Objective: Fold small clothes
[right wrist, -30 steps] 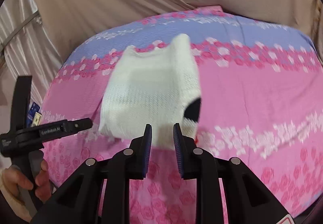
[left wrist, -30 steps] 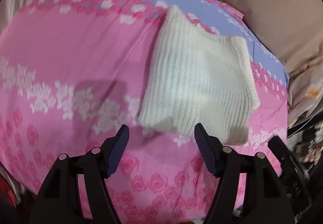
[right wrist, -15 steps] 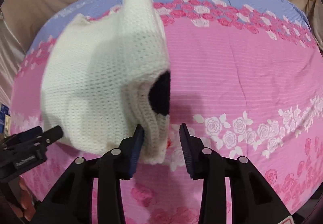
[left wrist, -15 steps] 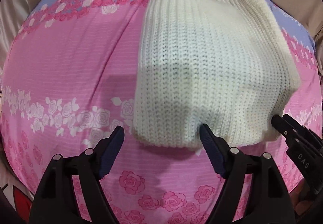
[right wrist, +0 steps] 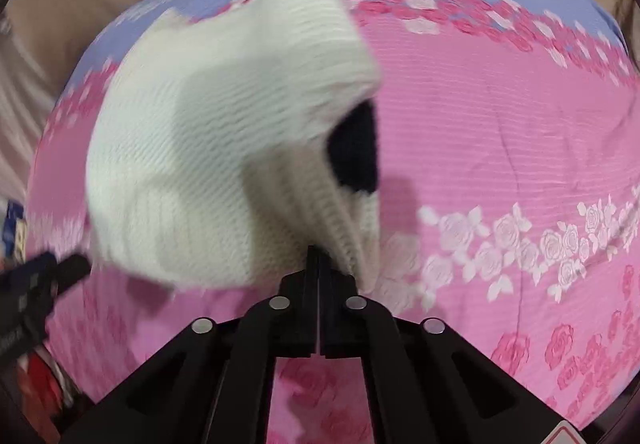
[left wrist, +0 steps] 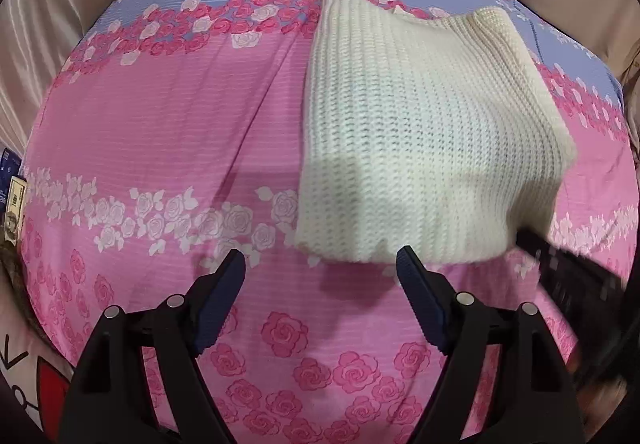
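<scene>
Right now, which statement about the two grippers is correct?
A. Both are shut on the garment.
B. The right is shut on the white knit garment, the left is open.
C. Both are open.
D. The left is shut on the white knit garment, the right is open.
B: the right gripper has its fingers pressed together on the edge of the white knit garment, while the left gripper stands wide open just short of it.

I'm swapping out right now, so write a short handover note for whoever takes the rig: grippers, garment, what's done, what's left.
Right gripper: jaws shut on the near hem of the white knit sweater, at its corner beside the dark patch.
Left gripper: jaws open, empty, just short of the hem's other corner.
Sweater lies on the pink floral bedsheet, already partly folded.
Left: grip the left corner, fold over, flatten.
</scene>
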A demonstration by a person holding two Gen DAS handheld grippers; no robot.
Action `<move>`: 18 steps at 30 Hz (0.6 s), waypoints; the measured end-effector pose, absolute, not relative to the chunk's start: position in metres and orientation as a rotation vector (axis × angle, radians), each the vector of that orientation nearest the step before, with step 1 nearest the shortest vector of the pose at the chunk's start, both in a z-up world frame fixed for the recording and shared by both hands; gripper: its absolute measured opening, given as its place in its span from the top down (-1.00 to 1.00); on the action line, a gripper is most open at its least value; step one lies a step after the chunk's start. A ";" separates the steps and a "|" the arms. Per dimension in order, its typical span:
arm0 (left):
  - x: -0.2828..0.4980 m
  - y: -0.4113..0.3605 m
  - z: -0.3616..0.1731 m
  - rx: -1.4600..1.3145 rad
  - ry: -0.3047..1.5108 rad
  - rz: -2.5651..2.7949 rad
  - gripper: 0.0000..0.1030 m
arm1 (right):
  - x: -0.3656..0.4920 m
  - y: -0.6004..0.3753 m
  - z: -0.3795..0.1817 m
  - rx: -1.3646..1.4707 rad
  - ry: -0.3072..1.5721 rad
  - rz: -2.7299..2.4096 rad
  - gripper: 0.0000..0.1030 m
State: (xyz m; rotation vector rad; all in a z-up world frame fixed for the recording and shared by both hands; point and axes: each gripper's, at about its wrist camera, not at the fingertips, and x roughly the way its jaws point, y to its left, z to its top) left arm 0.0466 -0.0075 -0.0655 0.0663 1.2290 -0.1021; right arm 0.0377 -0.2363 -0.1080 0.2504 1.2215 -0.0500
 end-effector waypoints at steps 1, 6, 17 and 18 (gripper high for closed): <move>0.044 -0.006 -0.066 0.072 1.228 -0.100 -0.48 | 0.042 -0.240 -0.107 0.251 1.217 -0.065 1.00; 0.038 0.003 -0.067 0.070 1.227 -0.065 -0.48 | 0.032 -0.229 -0.089 0.239 1.211 -0.069 1.00; 0.005 -0.017 -0.050 0.105 1.103 -0.064 -0.66 | -0.065 -0.219 -0.022 0.173 0.974 -0.150 -0.09; 0.002 -0.020 -0.049 0.090 1.101 -0.075 -0.67 | -0.064 -0.218 -0.020 0.169 0.976 -0.154 -0.09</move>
